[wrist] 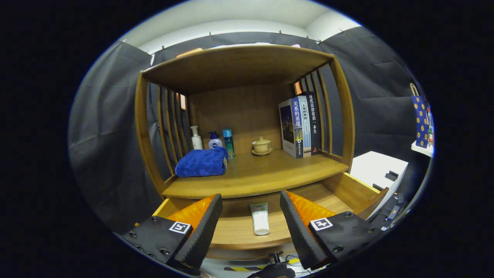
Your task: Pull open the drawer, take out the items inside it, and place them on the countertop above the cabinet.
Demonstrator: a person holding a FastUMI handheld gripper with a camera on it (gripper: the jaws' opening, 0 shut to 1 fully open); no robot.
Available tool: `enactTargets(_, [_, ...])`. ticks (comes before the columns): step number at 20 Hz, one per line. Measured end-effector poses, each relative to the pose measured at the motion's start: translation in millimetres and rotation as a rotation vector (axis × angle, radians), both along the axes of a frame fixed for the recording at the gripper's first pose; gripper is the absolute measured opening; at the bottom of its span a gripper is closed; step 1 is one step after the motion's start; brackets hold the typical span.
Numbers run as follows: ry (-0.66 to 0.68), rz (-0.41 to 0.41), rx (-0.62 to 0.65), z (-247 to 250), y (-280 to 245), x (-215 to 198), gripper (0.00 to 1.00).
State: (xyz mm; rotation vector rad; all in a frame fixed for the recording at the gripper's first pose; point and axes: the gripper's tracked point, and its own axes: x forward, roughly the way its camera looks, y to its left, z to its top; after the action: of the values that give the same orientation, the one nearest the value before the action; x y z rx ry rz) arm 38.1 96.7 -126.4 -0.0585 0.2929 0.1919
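Over the pulled-out drawer (347, 191), the hand-held gripper (251, 216) hovers wide open, empty, straddling 1 tube (260, 219).

Drawer (347, 189) rear under countertop (254, 173) hidden, tube (260, 218) label unreadable

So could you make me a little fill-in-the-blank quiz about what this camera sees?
1. The drawer under the shelf is pulled ____.
2. Lying in it, between the gripper's spread fingers, is a white ____.
3. The folded towel on the countertop is ____ in colour.
4. The books stand ____.

Missing words: open; tube; blue; upright
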Motion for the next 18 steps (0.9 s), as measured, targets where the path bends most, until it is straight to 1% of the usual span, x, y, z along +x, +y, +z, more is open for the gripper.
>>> enactTargets(4, [0.099,0.019,-0.102,-15,7,35,0.97])
enactTargets(6, [0.201,0.029,-0.149,-39,9,47,0.97])
enactTargets(9, [0.363,0.029,-0.18,-75,8,59,0.98])
enactTargets(13, [0.544,-0.007,-0.242,-117,-7,65,0.98])
enactTargets(16, [0.643,-0.031,-0.269,-139,-16,68,0.98])
enactTargets(18, [0.699,-0.041,-0.301,-150,-21,66,0.96])
